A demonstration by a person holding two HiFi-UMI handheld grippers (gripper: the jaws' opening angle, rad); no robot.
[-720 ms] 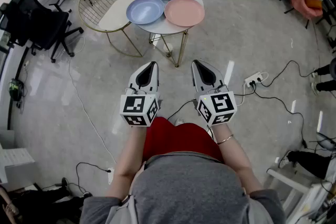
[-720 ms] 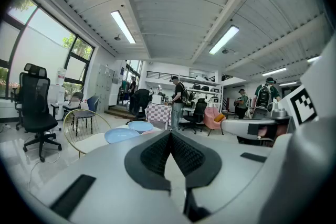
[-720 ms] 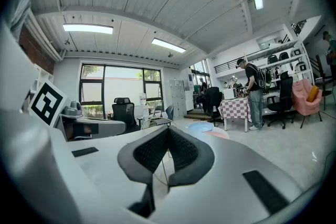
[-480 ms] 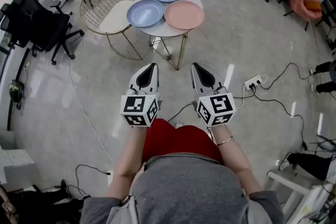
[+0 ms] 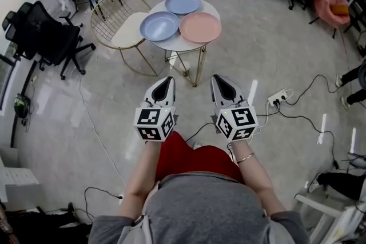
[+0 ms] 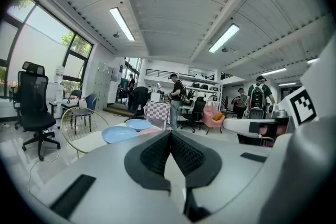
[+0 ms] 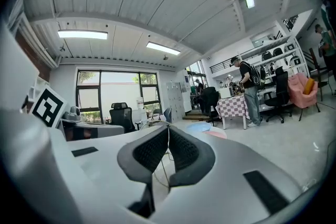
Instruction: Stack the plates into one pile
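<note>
Grey floor [image 5: 274, 48], round table [image 5: 182, 46] beside a chair [image 5: 128, 28], two blue plates [image 5: 159, 26] and a pink plate [image 5: 200, 27] side by side on it, my left gripper [image 5: 166, 79] and right gripper [image 5: 219, 78] both closed, empty, well short of it.

A glossy pale grey floor [image 5: 274, 37] lay under long white ceiling strip lights [image 6: 122, 23]. A round white table on gold legs [image 5: 178, 46] stood beside a gold wire chair [image 5: 108, 14]. Black office chairs [image 5: 48, 40] sat near tall windows [image 7: 115, 89].

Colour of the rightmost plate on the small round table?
Pink: the round pink plate, clearest in the head view.
</note>
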